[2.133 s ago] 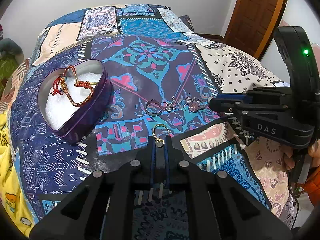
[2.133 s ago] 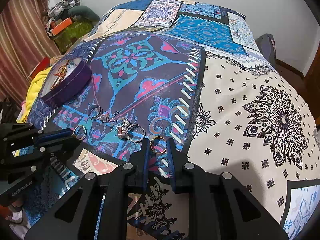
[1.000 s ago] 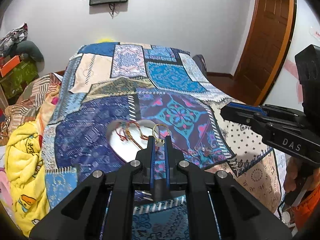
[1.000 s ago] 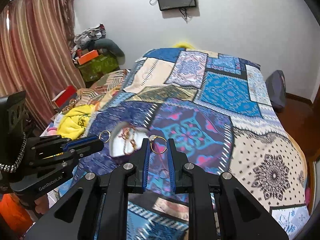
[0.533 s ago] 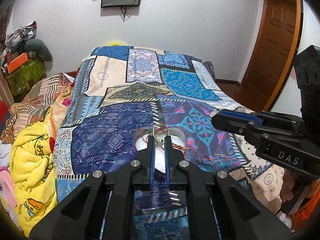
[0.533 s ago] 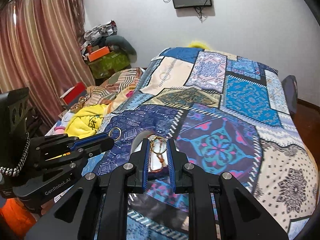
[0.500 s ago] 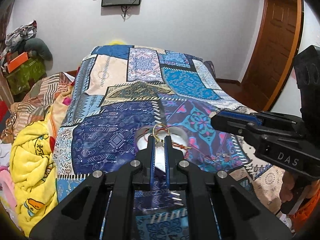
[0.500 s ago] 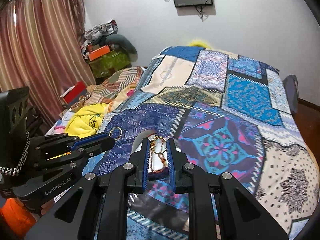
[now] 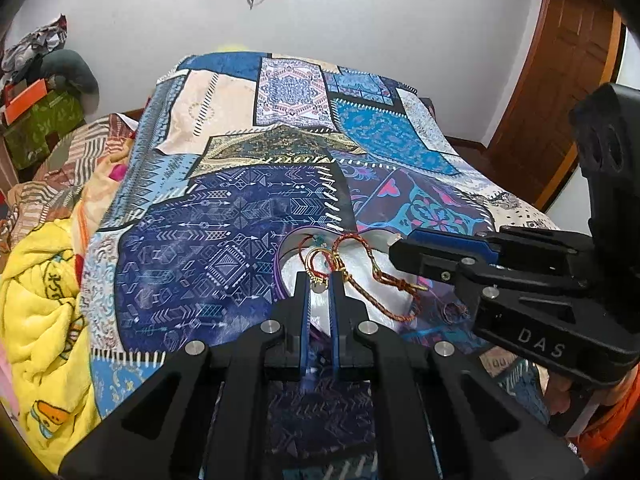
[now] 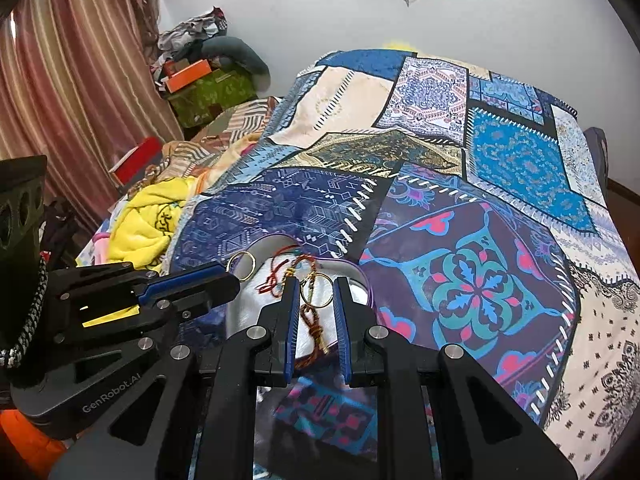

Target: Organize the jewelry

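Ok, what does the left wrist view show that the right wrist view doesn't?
Left wrist only: the wooden door and the right gripper from the side. Right wrist only: the curtain, the left gripper from the side, and the right ring clearly between the right gripper's fingers. Both: the left ring in the left gripper, the heart-shaped tin, the braided bracelet in it, the patchwork bedspread.

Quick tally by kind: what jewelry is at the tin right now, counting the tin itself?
Rings: 2, left ring in left gripper, right ring in right gripper
Bracelet: 1, in the tin
Tin: 1
Total: 4
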A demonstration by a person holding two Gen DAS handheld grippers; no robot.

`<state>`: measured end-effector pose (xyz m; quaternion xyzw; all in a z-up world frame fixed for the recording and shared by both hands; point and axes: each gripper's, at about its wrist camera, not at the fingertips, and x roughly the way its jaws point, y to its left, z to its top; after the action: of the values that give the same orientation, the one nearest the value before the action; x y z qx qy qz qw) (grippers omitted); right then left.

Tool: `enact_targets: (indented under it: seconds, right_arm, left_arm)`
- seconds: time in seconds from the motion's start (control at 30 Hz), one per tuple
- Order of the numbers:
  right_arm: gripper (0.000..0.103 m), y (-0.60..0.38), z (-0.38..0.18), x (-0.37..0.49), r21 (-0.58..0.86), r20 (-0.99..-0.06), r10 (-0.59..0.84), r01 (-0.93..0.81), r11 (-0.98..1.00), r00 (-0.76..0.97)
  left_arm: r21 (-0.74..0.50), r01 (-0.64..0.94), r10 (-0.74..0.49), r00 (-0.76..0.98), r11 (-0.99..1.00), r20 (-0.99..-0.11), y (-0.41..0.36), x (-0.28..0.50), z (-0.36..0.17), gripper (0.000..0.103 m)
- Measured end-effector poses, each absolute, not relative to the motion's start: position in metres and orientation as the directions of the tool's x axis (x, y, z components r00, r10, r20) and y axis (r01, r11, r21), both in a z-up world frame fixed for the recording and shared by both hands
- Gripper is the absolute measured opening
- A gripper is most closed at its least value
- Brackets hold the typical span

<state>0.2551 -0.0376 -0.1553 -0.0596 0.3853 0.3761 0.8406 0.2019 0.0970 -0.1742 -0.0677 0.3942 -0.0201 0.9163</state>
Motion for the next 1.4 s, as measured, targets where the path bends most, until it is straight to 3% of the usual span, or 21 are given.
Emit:
enact_targets:
  seconds: [0.8, 0.97, 1.4]
  right_arm:
    - [0.016, -0.029, -0.165, 0.260, 0.104, -0.729, 0.537, -0.707, 0.700, 0.425]
    - [0.022, -0.032, -0.162, 0.260, 0.112, -0.732, 0.536, -0.702, 0.703, 0.421]
    - [0.023, -0.060, -0.128, 0.244, 0.112, -0.677, 0.551, -0.672, 0.732, 0.488]
  left_arm:
    - [-0.082, -0.013, -0.050, 0.688, 0.997, -0.724, 0.091, 0.213, -0.176, 0.007]
    - [-0.095, -0.034, -0.046, 0.689, 0.995, -0.723, 0.095, 0.210, -0.170, 0.024]
    - [-0.101, -0.047, -0.037, 0.720, 0.994, -0.692, 0.094, 0.190, -0.138, 0.029]
